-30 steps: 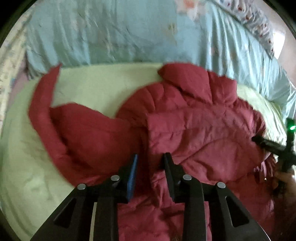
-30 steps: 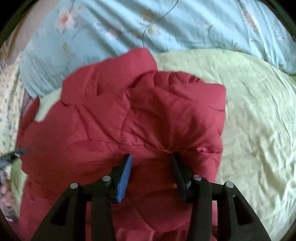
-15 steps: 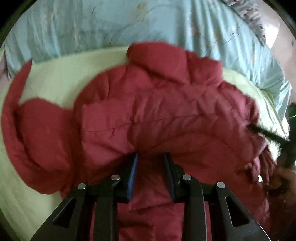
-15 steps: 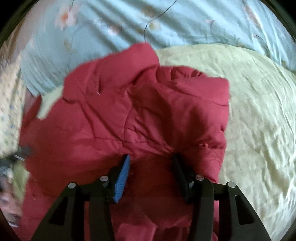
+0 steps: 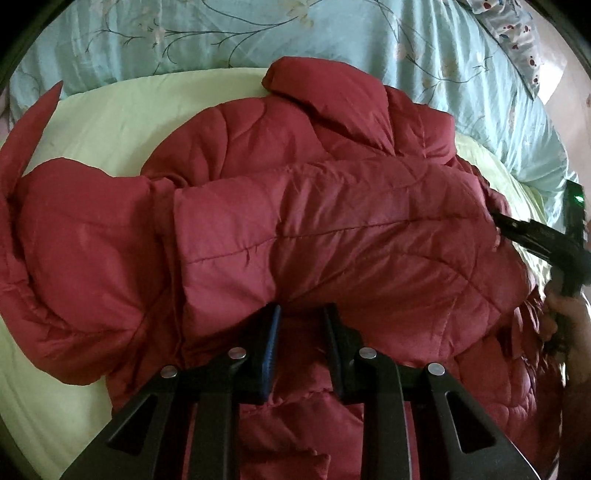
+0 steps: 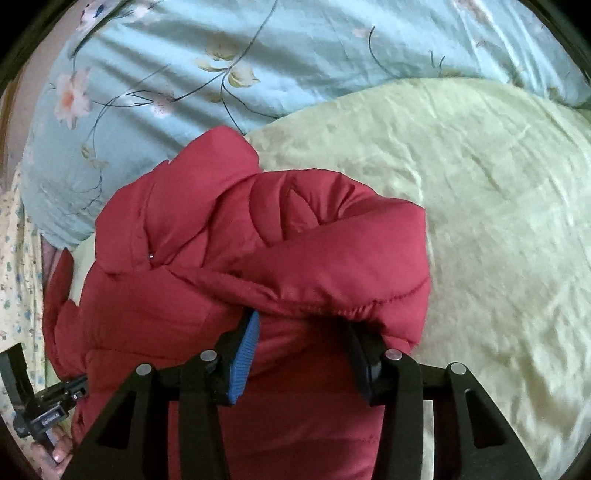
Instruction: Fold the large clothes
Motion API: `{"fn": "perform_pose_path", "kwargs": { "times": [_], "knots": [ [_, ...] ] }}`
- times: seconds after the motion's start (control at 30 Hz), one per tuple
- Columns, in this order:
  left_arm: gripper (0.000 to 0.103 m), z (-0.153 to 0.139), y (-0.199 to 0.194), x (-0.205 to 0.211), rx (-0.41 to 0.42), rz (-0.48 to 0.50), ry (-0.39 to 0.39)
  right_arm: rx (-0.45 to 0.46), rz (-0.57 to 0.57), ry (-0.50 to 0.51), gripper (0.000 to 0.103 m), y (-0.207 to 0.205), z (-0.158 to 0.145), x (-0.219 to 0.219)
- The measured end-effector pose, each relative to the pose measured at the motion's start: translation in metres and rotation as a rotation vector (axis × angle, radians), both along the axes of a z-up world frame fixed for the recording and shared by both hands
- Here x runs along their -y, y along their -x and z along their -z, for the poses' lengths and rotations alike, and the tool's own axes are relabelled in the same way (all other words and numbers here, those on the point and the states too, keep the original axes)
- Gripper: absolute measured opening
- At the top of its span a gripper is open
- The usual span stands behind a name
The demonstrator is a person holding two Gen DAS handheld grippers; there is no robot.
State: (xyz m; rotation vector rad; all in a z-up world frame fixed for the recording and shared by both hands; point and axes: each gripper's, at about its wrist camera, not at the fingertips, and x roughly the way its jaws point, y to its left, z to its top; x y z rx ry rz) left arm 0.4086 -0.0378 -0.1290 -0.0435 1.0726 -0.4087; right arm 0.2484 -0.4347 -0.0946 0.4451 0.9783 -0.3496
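A dark red puffer jacket [image 5: 332, 221] lies bunched on a pale green sheet [image 5: 122, 107], its collar at the far side and one sleeve [image 5: 33, 125] trailing left. My left gripper [image 5: 301, 314] is closing on a thick fold of the jacket, its fingertips buried under the padding. In the right wrist view the jacket [image 6: 258, 240] is rolled over, and my right gripper [image 6: 303, 321] is closing on its stitched hem, with fabric filling the gap between the pads. Each gripper shows at the edge of the other's view: the right gripper [image 5: 535, 236] and the left gripper [image 6: 48, 402].
A light blue floral quilt [image 5: 258, 33] is heaped along the far side of the bed [image 6: 258, 48]. Bare green sheet [image 6: 480, 184] spreads to the right of the jacket. A hand [image 5: 565, 314] holds the right gripper's handle.
In the left view the jacket has come closer and shifted left, its folded panel now covering more of the body. In the right view the held hem has tilted and bunched up higher.
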Motion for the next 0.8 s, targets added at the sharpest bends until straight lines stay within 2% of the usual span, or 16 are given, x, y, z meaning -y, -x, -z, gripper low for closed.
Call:
{"fn": "perform_pose_path", "kwargs": {
  "times": [0.07, 0.2, 0.3, 0.37, 0.47, 0.57, 0.7, 0.77, 0.8],
  "knots": [
    [0.025, 0.0, 0.001, 0.001, 0.004, -0.003, 0.001, -0.006, -0.004, 0.052, 0.051, 0.007, -0.011, -0.015],
    [0.025, -0.001, 0.011, -0.005, 0.016, -0.006, -0.016, 0.031, -0.095, 0.12, 0.051, 0.019, -0.027, -0.058],
    [0.025, -0.001, 0.015, -0.008, 0.019, 0.003, -0.01, -0.056, -0.185, 0.159, 0.05, 0.012, -0.01, -0.086],
    [0.025, 0.0, 0.015, -0.011, 0.012, 0.022, -0.001, -0.131, -0.219, 0.227, 0.05, 0.01, 0.01, -0.094],
    [0.025, 0.003, 0.015, -0.014, 0.003, -0.003, 0.015, -0.135, -0.229, 0.249, 0.051, 0.012, 0.018, -0.095],
    [0.025, 0.002, 0.018, -0.009, 0.019, -0.01, -0.02, -0.156, -0.237, 0.282, 0.051, 0.007, 0.019, -0.1],
    [0.025, -0.009, 0.025, -0.012, 0.011, 0.003, -0.007, -0.141, -0.215, 0.228, 0.052, 0.005, 0.01, -0.099],
    [0.03, -0.021, 0.033, -0.019, 0.021, 0.014, 0.009, -0.114, -0.197, 0.179, 0.052, 0.012, -0.003, -0.097],
    [0.041, -0.027, 0.038, -0.023, 0.034, 0.011, 0.007, -0.089, -0.191, 0.157, 0.053, 0.017, -0.012, -0.098]
  ]
}}
